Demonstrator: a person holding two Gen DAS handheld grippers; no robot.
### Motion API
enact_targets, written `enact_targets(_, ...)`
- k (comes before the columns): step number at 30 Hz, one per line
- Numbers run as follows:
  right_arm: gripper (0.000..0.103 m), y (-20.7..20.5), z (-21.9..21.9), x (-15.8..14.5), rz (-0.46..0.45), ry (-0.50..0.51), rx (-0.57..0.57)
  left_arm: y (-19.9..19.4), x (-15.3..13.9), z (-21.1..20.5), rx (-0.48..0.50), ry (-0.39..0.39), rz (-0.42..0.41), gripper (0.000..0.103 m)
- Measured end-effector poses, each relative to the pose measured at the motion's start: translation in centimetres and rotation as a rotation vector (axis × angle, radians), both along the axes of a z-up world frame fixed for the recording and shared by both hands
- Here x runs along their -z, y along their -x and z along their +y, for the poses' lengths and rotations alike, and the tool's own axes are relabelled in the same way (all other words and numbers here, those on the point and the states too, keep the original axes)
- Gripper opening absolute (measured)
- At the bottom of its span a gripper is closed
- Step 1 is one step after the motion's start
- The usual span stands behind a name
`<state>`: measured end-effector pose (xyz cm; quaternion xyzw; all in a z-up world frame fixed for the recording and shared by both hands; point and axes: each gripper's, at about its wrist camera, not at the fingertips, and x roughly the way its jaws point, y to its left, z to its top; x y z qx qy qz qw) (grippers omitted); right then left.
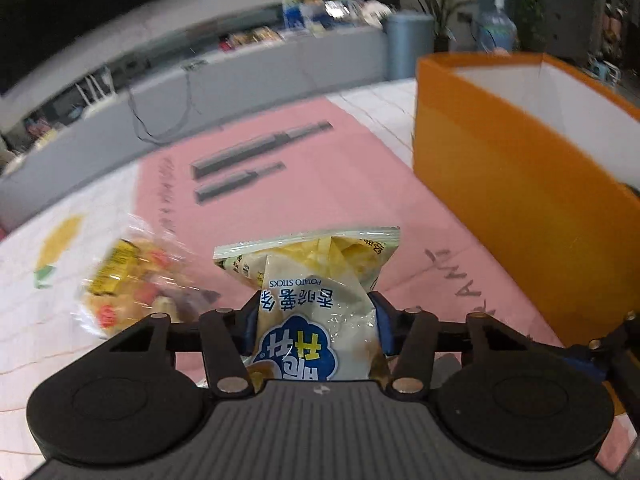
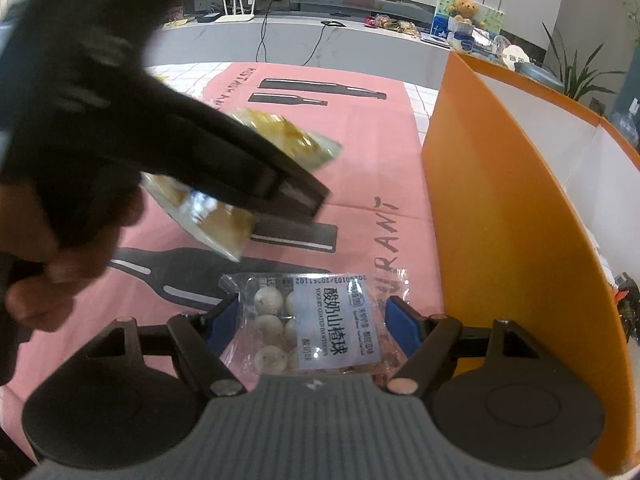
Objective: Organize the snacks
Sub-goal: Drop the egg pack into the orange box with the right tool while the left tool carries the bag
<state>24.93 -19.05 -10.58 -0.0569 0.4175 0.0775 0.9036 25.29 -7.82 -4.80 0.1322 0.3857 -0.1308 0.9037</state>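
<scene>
In the left wrist view my left gripper (image 1: 316,322) is shut on a white and yellow potato sticks bag (image 1: 320,280), pinched at its waist between the blue pads, above the pink tablecloth (image 1: 340,184). The right wrist view shows that same gripper (image 2: 320,216), blurred, with the yellow bag (image 2: 288,136) in it. Below it, my right gripper (image 2: 312,316) is shut on a clear packet of yoghurt-coated hawthorn balls (image 2: 320,320), a blue pad at each side edge. The orange box (image 1: 520,184) (image 2: 500,220), white inside, stands open-topped to the right of both grippers.
A clear bag of mixed colourful snacks (image 1: 132,284) lies on the cloth, left of the left gripper. A person's hand (image 2: 60,248) holds the left gripper's handle. A grey counter (image 1: 240,76) with cables and packets runs along the back.
</scene>
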Motion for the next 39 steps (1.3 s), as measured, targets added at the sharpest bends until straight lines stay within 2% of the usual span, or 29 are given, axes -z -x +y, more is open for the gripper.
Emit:
enact_targets(3, 0.075, 0.3, -0.1, -0.6, -0.012, -0.031, 0.002, 1.3, -2.3, 1.5, -0.034, 0.052, -0.034, 0.057)
enact_targets(8, 0.075, 1.6, -0.2, -2.5, -0.083, -0.072, -0.009, 4.9, -6.4, 4.1, -0.086, 0.147, -0.101, 0.057)
enact_targets(12, 0.075, 3.3, -1.6, -4.9, -0.139, -0.137, 0.006, 7.2, -8.7, 6.1, -0.116, 0.264, -0.125, 0.057)
enact_targets(14, 0.075, 4.8, -3.2, -6.2, -0.177, -0.206, 0.029, 8.1, -9.6, 6.7, -0.114, 0.323, -0.112, 0.057)
enact_targets(18, 0.075, 6.5, -6.2, -8.8, -0.273, -0.315, 0.063, 8.6, -10.8, 6.8, -0.121, 0.415, -0.102, 0.057)
enact_targets(23, 0.075, 5.9, -10.1, -11.0, -0.371, -0.257, 0.153, 8.1, -9.9, 6.5, -0.135, 0.443, -0.073, 0.057)
enact_targets(26, 0.075, 4.1, -12.8, -10.4, -0.351, -0.208, 0.231, 7.8, -8.9, 6.4, -0.130, 0.463, -0.040, 0.057)
enact_targets(29, 0.074, 1.7, -14.6, -9.2, -0.288, -0.179, 0.275, 7.6, -7.6, 5.6, -0.116, 0.454, -0.006, 0.057)
enact_targets(35, 0.074, -1.8, -15.9, -6.7, -0.193, -0.129, 0.301, 7.7, -6.3, 4.4, -0.084, 0.449, 0.039, 0.057)
enact_targets(39, 0.074, -3.2, -16.0, -6.4, -0.133, -0.173, 0.260, 7.8, -6.1, 3.9, -0.073, 0.447, 0.031, 0.057)
